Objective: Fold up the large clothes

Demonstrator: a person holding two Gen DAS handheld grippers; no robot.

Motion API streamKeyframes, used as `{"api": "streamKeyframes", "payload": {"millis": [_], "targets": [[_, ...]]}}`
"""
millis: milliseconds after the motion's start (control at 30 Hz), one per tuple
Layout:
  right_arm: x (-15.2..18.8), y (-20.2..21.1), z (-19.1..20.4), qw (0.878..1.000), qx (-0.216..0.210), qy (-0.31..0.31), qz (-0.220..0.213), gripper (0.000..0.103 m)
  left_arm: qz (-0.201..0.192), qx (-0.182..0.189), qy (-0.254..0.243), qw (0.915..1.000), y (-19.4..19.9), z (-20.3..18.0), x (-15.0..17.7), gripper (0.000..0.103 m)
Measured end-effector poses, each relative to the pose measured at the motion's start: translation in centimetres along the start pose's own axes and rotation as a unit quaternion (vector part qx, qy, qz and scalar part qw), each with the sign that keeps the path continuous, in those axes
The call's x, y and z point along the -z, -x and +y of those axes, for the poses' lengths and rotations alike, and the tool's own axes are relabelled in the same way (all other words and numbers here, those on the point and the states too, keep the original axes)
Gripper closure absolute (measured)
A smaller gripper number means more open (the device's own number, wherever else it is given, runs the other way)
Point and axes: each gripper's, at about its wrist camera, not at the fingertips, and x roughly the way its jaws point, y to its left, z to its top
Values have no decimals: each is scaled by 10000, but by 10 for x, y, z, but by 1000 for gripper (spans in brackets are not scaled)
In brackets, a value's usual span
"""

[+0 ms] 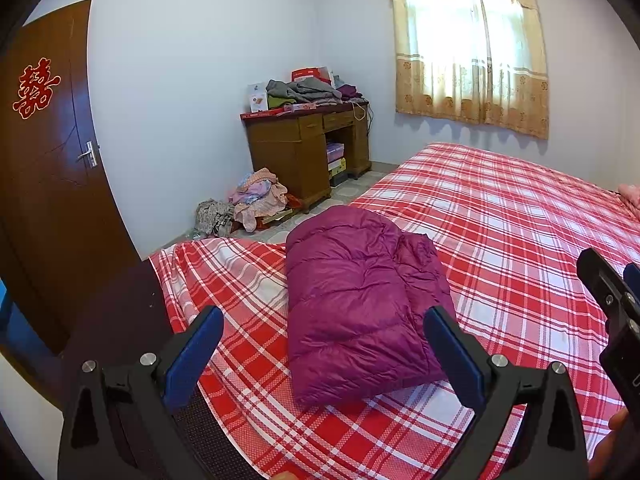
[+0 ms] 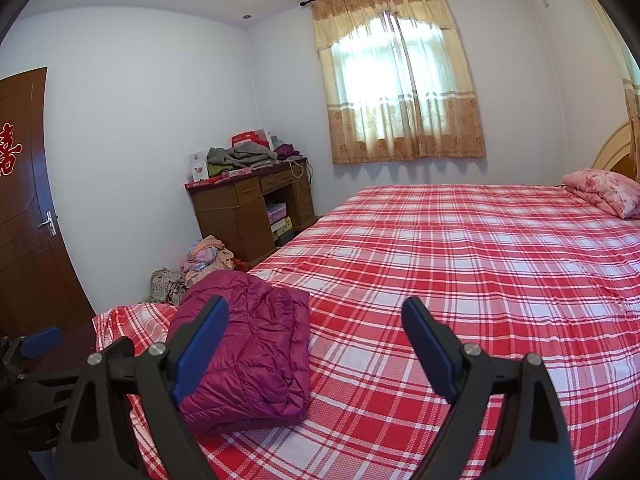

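Note:
A magenta quilted down jacket [image 1: 356, 308] lies folded into a compact bundle on the red plaid bed sheet [image 1: 520, 240], near the bed's foot corner. My left gripper [image 1: 322, 320] is open and empty, held above the near end of the jacket without touching it. My right gripper [image 2: 316, 314] is open and empty, held above the sheet just right of the jacket [image 2: 256, 356]. The right gripper also shows at the right edge of the left wrist view [image 1: 612, 300].
A pink floral quilt [image 2: 604, 192] lies by the wooden headboard. A wooden desk [image 1: 308, 156] piled with clothes and boxes stands against the far wall, with a heap of clothes [image 1: 256, 200] on the floor beside it. A brown door [image 1: 48, 160] is at left.

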Motion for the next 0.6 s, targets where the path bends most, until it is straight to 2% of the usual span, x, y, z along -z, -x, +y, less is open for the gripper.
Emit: {"api": "streamKeyframes", "payload": {"millis": [400, 500, 600], "targets": [[0, -1, 0, 10000, 18, 13, -2, 13, -83, -373, -3, 9993, -5, 7, -2, 2], [1, -2, 1, 10000, 15, 20, 3, 13, -62, -288, 91, 9995, -9, 12, -3, 2], [1, -2, 1, 10000, 17, 23, 15, 13, 48, -24, 210, 9998, -13, 16, -2, 2]]}}
